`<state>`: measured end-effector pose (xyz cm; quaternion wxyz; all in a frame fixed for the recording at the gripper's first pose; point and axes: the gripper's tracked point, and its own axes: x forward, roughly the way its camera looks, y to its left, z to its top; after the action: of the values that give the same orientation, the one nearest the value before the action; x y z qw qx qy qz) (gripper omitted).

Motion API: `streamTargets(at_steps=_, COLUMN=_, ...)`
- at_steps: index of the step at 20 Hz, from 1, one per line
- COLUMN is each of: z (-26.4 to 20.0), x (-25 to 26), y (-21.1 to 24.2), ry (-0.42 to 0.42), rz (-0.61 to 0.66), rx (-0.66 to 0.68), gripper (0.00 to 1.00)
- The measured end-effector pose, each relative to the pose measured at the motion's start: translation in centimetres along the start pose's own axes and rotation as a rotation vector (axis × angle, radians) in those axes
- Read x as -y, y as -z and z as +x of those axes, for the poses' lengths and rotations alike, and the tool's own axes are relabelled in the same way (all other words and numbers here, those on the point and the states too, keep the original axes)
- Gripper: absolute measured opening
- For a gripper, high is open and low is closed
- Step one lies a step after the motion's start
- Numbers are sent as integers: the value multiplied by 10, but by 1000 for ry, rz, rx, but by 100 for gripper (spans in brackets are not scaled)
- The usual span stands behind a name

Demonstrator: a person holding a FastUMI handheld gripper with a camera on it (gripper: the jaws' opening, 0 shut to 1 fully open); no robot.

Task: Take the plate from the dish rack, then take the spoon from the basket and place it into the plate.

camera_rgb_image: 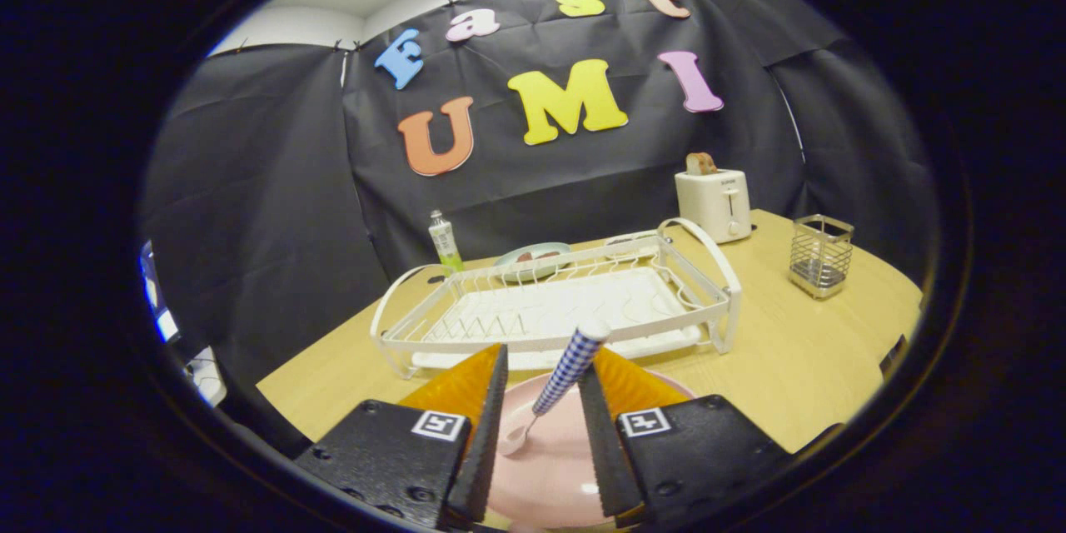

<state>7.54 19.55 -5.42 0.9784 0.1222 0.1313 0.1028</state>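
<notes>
A pink plate (554, 475) lies on the wooden table (799, 358) under and between my fingers. A spoon (560, 379) with a blue-and-white checked handle stands tilted in the gap, its bowl resting on the plate near the left finger. Its handle leans up past the tip of the right finger (593, 408). My gripper (541, 360) is open: the left finger stands clear of the spoon, the right one is at or beside the handle. The white wire dish rack (723, 290) sits just beyond the fingers with no dishes in it. The metal mesh basket (821, 255) stands further off to the right.
A white toaster (714, 204) with a slice of bread stands behind the rack's right end. A small bottle (444, 241) and a pale plate holding food (533, 255) sit behind the rack. Bare table lies between rack and basket. The table's edge runs close on the left.
</notes>
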Motion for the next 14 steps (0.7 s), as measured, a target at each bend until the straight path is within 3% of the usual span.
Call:
streamTargets(at_steps=2, z=-1, x=7, y=-8, ry=16, rz=4, rx=17, gripper=76)
streamTargets(at_steps=6, z=-7, x=24, y=-32, ry=56, rz=-16, rx=72, gripper=87)
streamTargets(at_steps=14, z=-31, x=38, y=-81, ry=110, rz=-86, rx=197, gripper=90)
